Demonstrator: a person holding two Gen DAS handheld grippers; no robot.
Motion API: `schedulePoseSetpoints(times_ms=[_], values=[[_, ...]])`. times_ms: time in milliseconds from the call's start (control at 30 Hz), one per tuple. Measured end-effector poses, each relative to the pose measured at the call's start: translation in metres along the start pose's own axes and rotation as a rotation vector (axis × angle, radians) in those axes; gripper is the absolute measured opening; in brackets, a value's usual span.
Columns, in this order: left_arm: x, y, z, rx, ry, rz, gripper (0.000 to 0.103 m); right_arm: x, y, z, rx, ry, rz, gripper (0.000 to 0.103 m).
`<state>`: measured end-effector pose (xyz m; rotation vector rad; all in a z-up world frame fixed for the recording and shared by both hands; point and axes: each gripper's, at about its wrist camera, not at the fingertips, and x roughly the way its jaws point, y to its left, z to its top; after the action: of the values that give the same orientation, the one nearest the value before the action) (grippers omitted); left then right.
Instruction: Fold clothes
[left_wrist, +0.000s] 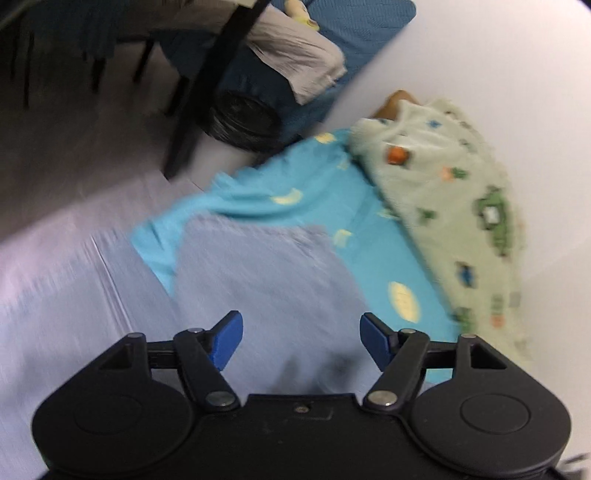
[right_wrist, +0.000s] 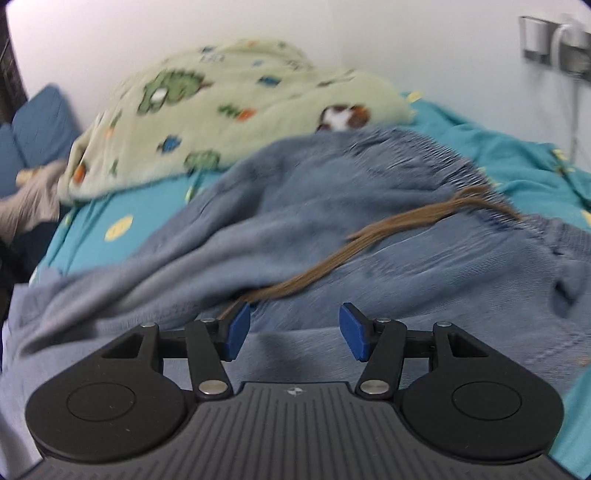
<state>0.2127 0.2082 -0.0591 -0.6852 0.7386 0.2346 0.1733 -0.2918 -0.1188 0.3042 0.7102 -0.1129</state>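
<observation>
Blue-grey denim trousers (right_wrist: 314, 221) with an elastic waistband and a brown drawstring (right_wrist: 369, 236) lie rumpled on a bed with a turquoise sheet (right_wrist: 122, 214). My right gripper (right_wrist: 294, 330) hovers just above the near part of the trousers, open, with nothing between its blue pads. In the left wrist view the same denim cloth (left_wrist: 240, 280) spreads flat under my left gripper (left_wrist: 301, 341), which is open and empty above it. Both views are blurred by motion.
A pale green fleece blanket (right_wrist: 221, 107) (left_wrist: 461, 206) with printed animals is heaped at the wall side of the bed. Beyond the bed's end stand a dark table leg (left_wrist: 214, 85), a blue sofa cushion (left_wrist: 354, 37) and a black bin (left_wrist: 240, 114). Wall sockets (right_wrist: 554, 44) hang at the right.
</observation>
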Motion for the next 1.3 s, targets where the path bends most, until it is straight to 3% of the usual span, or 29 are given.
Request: schedulePoseSetpoints(times_ms=[200, 267, 500, 600, 667, 733, 833, 1000, 1033, 1100, 1167, 1300], values=[[0.040, 0.049, 0.014, -0.042, 0.007, 0.117, 0.066, 0.008, 0.006, -0.004, 0.073, 0.073, 0.051, 0.061], [0.050, 0.065, 0.021, -0.090, 0.017, 0.110, 0.066, 0.010, 0.007, -0.006, 0.090, 0.090, 0.064, 0.062], [0.078, 0.071, 0.029, -0.141, 0.060, -0.007, 0.056, 0.019, 0.008, -0.010, 0.131, 0.135, 0.097, 0.064], [0.078, 0.065, 0.027, -0.121, 0.055, -0.042, 0.040, 0.019, 0.009, -0.012, 0.131, 0.140, 0.097, 0.064], [0.072, 0.063, 0.026, -0.107, 0.036, -0.074, 0.024, 0.018, 0.010, -0.013, 0.136, 0.141, 0.097, 0.064], [0.066, 0.063, 0.027, -0.112, 0.026, -0.134, 0.020, 0.016, 0.011, -0.014, 0.141, 0.141, 0.096, 0.064], [0.067, 0.062, 0.030, -0.154, 0.018, -0.207, 0.020, 0.017, 0.008, -0.012, 0.144, 0.145, 0.100, 0.064], [0.091, 0.057, 0.024, -0.162, 0.059, -0.202, 0.024, 0.020, 0.014, -0.014, 0.114, 0.147, 0.094, 0.064], [0.092, 0.054, 0.024, -0.155, 0.051, -0.196, 0.021, 0.022, 0.015, -0.015, 0.105, 0.148, 0.090, 0.064], [0.084, 0.049, 0.028, -0.132, 0.009, -0.182, 0.005, 0.023, 0.016, -0.014, 0.087, 0.147, 0.085, 0.064], [0.069, 0.045, 0.033, -0.123, -0.056, -0.185, 0.003, 0.024, 0.017, -0.015, 0.074, 0.146, 0.081, 0.064], [0.020, 0.050, 0.048, -0.284, -0.229, -0.237, 0.002, 0.024, 0.017, -0.015, 0.066, 0.144, 0.079, 0.064]])
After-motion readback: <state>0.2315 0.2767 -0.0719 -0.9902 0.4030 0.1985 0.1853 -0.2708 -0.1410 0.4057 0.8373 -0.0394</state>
